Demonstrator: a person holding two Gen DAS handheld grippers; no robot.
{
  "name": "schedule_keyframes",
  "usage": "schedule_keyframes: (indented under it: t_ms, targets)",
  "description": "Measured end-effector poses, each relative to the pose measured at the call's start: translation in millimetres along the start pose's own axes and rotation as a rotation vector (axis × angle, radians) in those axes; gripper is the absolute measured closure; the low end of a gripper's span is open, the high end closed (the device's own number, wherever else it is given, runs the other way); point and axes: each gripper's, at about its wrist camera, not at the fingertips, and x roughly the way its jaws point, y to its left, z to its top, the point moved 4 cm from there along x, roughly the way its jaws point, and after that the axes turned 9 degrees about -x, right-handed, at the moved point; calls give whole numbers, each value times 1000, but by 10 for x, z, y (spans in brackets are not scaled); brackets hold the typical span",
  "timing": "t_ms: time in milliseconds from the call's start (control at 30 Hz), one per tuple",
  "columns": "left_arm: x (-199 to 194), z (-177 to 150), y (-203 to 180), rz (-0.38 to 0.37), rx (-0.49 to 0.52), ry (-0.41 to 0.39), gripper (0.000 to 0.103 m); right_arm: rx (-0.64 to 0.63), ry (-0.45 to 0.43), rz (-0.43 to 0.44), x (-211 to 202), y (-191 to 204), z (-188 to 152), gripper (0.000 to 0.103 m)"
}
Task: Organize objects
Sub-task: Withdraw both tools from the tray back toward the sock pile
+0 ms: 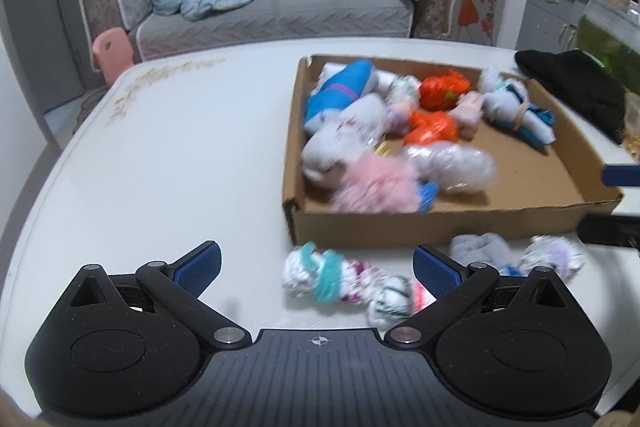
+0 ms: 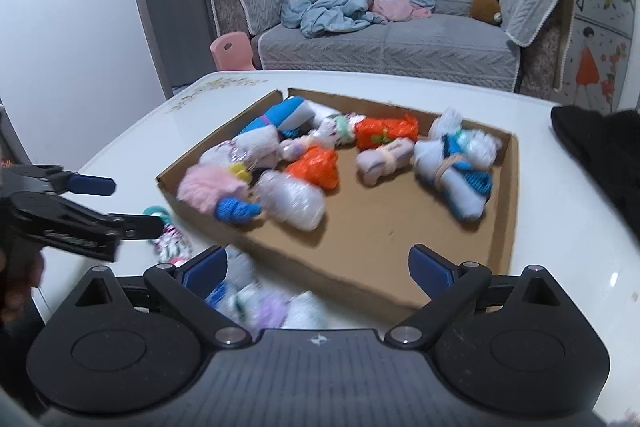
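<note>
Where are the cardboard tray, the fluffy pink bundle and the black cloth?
Cardboard tray [image 2: 400, 227]: right wrist view, bare floor.
Fluffy pink bundle [image 1: 376, 187]: left wrist view, its middle.
Black cloth [image 1: 576, 83]: left wrist view, its middle.

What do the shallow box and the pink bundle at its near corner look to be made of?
Box: plain brown corrugated cardboard by the look, matte, with folded walls and a slit corner. Pink bundle: apparently fuzzy knit or plush fabric, its outline soft and hairy, though motion blur leaves the exact textile open.

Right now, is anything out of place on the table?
Yes. Some sock bundles lie on the table outside the cardboard box, beside its near wall, while the other bundles are inside.
</note>
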Motion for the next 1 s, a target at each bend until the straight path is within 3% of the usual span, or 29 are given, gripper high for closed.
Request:
schedule_keyframes:
  t_ms: [267,567,833,1000]
  targets:
    - [159,-111,98,-13,9,8,1,41,-18,-37,65,219,-162,7]
    - [172,-133,142,-47,55,-25,3,80,1,-33,179,186,-383,25]
    - [95,-218,94,43,214,-111,3,42,-56,-65,-12,182,-517,17]
    - [180,-247,43,26,261,-110,3,6,-53,-46,53,215,-476,17]
